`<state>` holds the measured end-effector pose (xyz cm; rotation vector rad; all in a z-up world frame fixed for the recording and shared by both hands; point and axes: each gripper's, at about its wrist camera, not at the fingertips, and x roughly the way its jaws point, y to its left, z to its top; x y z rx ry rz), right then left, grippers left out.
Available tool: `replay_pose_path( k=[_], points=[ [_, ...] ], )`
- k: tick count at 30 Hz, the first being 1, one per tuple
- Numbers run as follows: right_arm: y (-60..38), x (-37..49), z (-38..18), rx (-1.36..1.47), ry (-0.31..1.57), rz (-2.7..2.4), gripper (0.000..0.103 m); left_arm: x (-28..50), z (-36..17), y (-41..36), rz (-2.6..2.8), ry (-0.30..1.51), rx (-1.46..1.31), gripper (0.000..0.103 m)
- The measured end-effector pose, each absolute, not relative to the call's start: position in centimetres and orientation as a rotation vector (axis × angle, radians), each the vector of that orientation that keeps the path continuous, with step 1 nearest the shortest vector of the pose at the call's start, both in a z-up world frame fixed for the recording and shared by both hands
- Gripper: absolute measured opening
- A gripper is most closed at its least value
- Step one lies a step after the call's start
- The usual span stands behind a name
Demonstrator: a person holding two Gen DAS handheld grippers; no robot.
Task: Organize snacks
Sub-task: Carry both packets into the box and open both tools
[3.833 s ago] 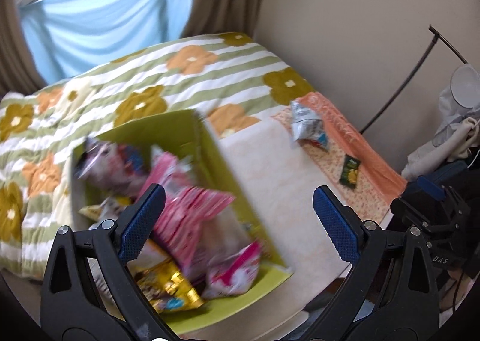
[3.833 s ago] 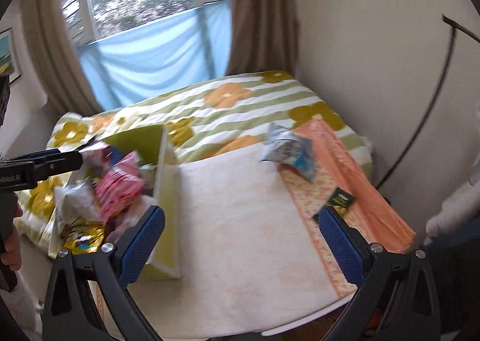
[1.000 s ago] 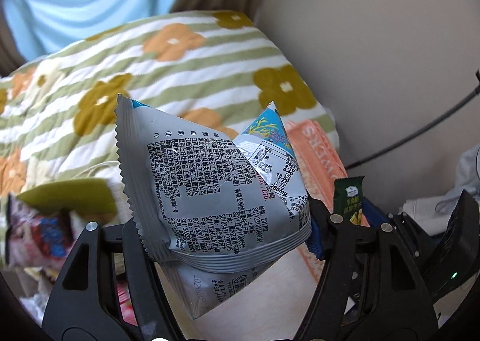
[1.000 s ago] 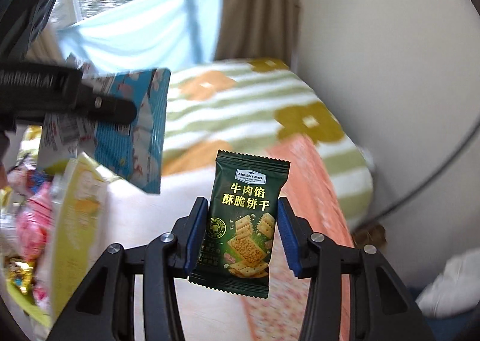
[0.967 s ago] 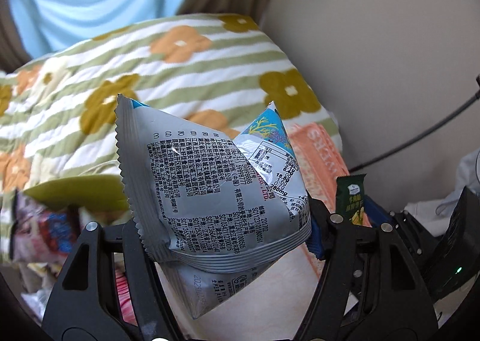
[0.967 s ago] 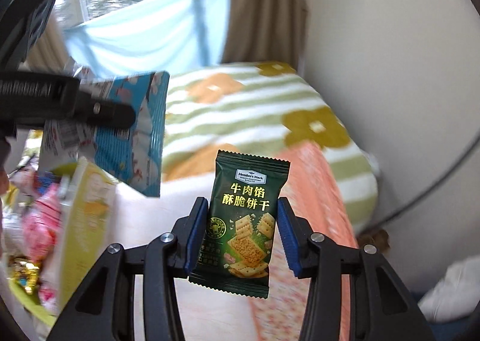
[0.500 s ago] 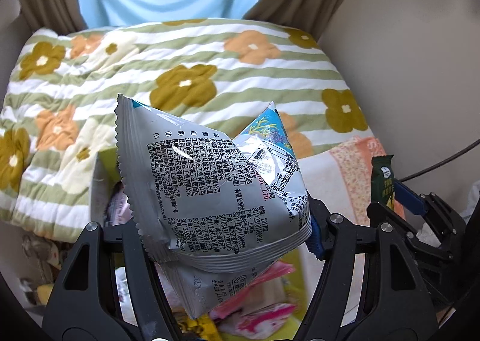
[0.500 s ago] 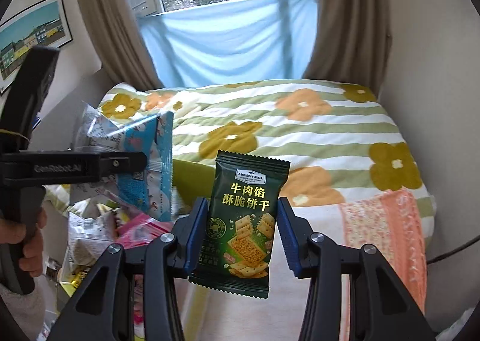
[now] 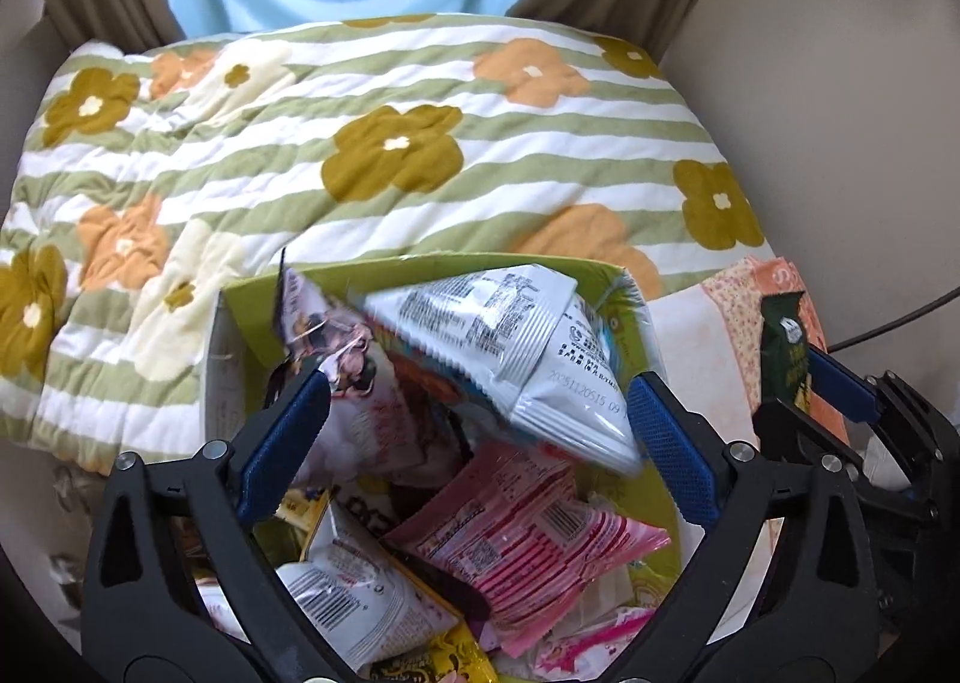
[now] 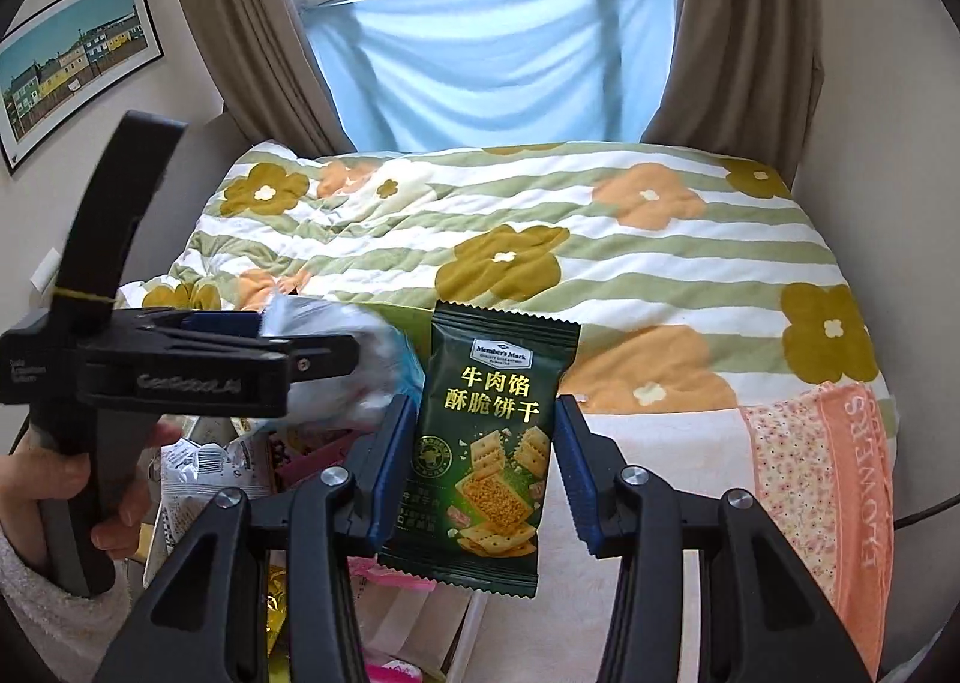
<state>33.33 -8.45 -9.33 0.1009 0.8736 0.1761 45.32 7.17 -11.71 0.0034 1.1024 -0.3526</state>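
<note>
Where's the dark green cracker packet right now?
Right wrist view, centre: the dark green cracker packet stands upright, clamped in the right gripper, beside the green snack box that the left gripper hangs open over.

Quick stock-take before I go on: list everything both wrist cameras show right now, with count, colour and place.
Silver-white snack bag: one, blurred, above the box, between the open left claw's tips.
Dark green cracker packet: one, upright in the right claw.
Storage box: one, yellow-green, on the bed, heaped with snacks.
Pink striped packets: count unclear, in the box.
Gold-yellow wrapper: one, box's near edge.
Quilt: one, green-white stripes with flowers, covers the bed.
Cream mat: one, right of the box.
Orange floral cloth: one, along the mat's right.
Framed picture: one, left wall.
Left claw: black, blue pads, open.
Right claw: black, blue pads, clamping the packet.
Left hand: grips the left handle.
</note>
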Motion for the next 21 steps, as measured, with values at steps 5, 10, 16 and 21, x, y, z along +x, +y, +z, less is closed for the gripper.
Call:
replay_pose_path(
  k=[5, 10, 16, 21],
  points=[
    [-8.3, 34.2, -10.0, 0.093, 0.896, 0.202, 0.043, 43.7, -11.1, 9.4, -0.29, 1.077, -0.04, 0.099],
    [-8.0, 34.1, -10.3, 0.096, 0.911, 0.218, 0.043, 41.6, -9.8, 11.7, -0.23, 1.042, -0.069, 0.099],
    [-7.0, 32.7, -9.6, 0.068, 0.903, 0.234, 0.043, 39.2, -9.5, 14.6, -0.172, 1.023, -0.123, 0.099],
    [-5.6, 31.5, -9.8, 0.057, 0.919, 0.261, 0.043, 37.3, -9.4, 16.0, -0.154, 1.019, -0.138, 0.099]
  ],
)
